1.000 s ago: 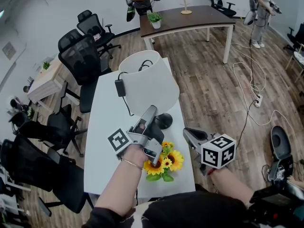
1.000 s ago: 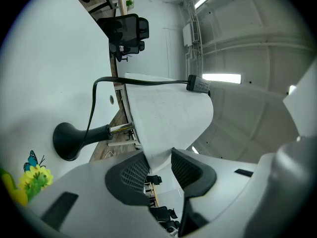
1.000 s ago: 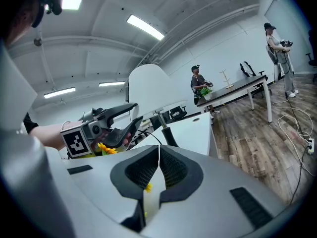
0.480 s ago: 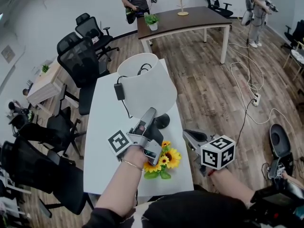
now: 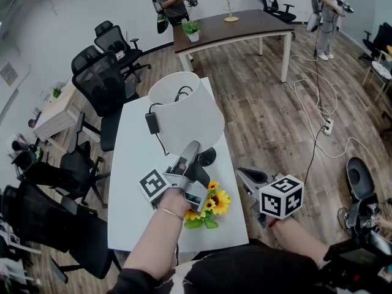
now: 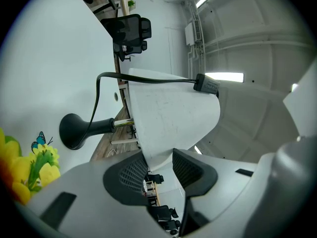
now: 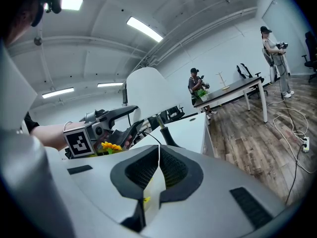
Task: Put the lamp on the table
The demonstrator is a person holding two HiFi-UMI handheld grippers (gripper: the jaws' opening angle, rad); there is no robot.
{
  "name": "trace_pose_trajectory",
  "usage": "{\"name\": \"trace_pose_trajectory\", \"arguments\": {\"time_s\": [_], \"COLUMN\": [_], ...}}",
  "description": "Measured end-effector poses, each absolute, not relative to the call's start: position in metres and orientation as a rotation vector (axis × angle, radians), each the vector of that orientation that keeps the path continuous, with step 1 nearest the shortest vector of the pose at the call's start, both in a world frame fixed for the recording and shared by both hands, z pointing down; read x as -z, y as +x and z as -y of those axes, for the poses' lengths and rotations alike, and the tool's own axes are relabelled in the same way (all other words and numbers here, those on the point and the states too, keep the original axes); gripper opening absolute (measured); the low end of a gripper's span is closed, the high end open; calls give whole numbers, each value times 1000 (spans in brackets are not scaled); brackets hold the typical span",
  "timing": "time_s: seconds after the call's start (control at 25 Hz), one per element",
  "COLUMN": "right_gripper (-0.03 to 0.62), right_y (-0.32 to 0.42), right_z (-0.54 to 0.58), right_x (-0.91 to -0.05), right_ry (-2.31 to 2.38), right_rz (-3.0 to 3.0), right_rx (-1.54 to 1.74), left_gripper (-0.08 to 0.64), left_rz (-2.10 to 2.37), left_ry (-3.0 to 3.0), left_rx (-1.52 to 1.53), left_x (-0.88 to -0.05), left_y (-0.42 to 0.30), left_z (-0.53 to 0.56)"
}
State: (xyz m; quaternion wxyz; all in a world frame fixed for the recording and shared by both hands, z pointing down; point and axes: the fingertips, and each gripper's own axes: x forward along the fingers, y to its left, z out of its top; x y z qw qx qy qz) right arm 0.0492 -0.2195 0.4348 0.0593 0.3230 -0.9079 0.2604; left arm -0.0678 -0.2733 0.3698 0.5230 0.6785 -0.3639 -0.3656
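- White tabletop [image 5: 131,182], centre frame, carries the standing lamp [image 5: 187,112].
- My left tongs [image 5: 195,147] are opening, its shade rim between them.
- Right tongs [image 5: 244,174], lower right: pressed together, empty.

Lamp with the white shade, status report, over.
Left gripper jaws opening, shade rim between them. Right gripper shut, empty. White-shaded, black-based lamp standing on white table. Yellow sunflowers beside base.
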Motion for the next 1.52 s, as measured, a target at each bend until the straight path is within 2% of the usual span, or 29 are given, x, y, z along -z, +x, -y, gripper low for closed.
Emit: {"name": "trace_pose_trajectory", "arguments": {"time_s": [1.52], "right_gripper": [21], "right_y": [41], "right_z": [209], "right_x": [-440], "right_ry": [920], "right_rz": [2745], "right_rx": [-802], "left_gripper": [181], "left_rz": [895], "left_ry": [1533], "left_rx": [929], "left_x": [-376], "left_y": [-77], "left_z": [257]}}
